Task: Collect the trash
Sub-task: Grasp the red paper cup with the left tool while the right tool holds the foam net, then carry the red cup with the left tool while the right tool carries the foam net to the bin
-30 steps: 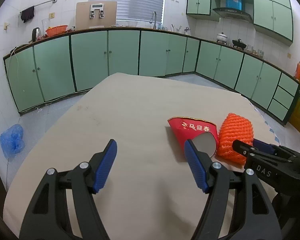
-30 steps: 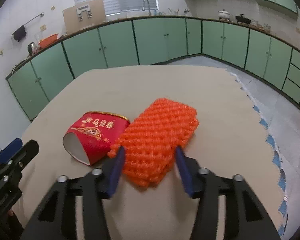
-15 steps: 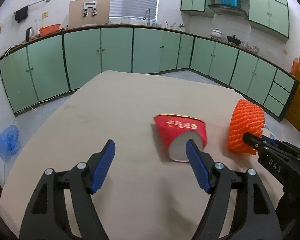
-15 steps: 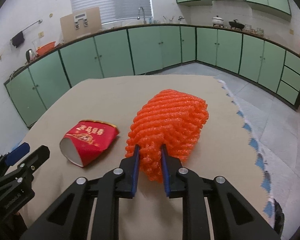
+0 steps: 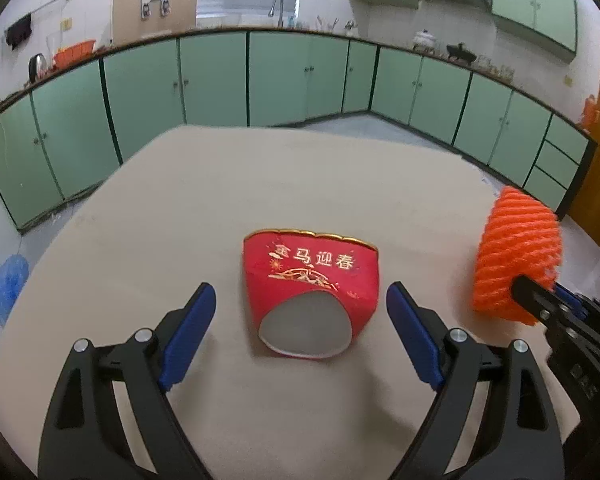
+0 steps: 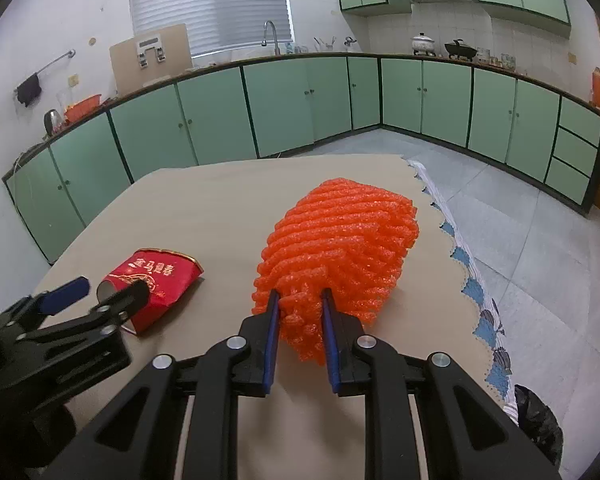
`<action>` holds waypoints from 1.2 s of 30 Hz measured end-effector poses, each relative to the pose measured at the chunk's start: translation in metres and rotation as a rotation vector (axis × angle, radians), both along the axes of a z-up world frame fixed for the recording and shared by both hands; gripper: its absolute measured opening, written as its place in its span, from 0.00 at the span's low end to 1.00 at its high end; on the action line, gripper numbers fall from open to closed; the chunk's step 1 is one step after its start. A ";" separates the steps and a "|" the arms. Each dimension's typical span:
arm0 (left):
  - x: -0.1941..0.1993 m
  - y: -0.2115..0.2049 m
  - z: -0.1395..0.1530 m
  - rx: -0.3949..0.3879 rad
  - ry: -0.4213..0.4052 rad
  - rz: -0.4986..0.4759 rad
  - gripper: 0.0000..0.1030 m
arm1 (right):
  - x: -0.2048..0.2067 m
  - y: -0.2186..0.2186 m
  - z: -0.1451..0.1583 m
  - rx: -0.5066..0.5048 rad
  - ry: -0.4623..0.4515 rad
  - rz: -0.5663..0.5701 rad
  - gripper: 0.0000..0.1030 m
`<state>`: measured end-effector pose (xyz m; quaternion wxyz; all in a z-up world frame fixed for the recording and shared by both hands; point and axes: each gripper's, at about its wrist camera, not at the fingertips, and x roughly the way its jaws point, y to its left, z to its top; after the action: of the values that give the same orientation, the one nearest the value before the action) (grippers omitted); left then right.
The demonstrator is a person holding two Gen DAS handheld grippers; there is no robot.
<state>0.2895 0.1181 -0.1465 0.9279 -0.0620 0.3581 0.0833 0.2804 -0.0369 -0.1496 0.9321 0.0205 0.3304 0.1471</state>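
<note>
1. The table [image 5: 148,216] fills both views; in the left wrist view its far edge runs toward twelve o'clock, and only one piece of trash lies on it now.
2. The orange foam net [image 6: 340,248], flat on the table a second ago, now hangs clear above it, at three o'clock in the left wrist view.
3. The right gripper [image 6: 300,312] has closed since then and pinches the net's near end firmly, so that item looks secured.
4. The left gripper [image 5: 302,320] has swung over; its jaws are opening wide and now straddle the red paper cup [image 5: 312,292], pads not touching it.
5. The cup lies on its side, its open end pointing toward six o'clock; closing on it looks like the next step.
</note>
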 end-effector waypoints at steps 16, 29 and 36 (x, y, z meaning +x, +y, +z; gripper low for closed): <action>0.014 0.004 -0.011 -0.088 0.059 0.000 0.52 | -0.004 -0.005 -0.002 0.016 -0.018 0.008 0.19; -0.030 -0.025 0.019 -0.068 -0.034 -0.070 0.50 | -0.039 -0.018 0.017 0.012 -0.068 0.004 0.19; -0.055 -0.054 0.034 -0.060 -0.067 -0.126 0.50 | -0.069 -0.039 0.034 0.013 -0.102 -0.006 0.19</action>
<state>0.2345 0.0643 -0.1123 0.9405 -0.0699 0.3322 0.0120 0.2114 -0.0761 -0.1154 0.9480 0.0203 0.2814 0.1473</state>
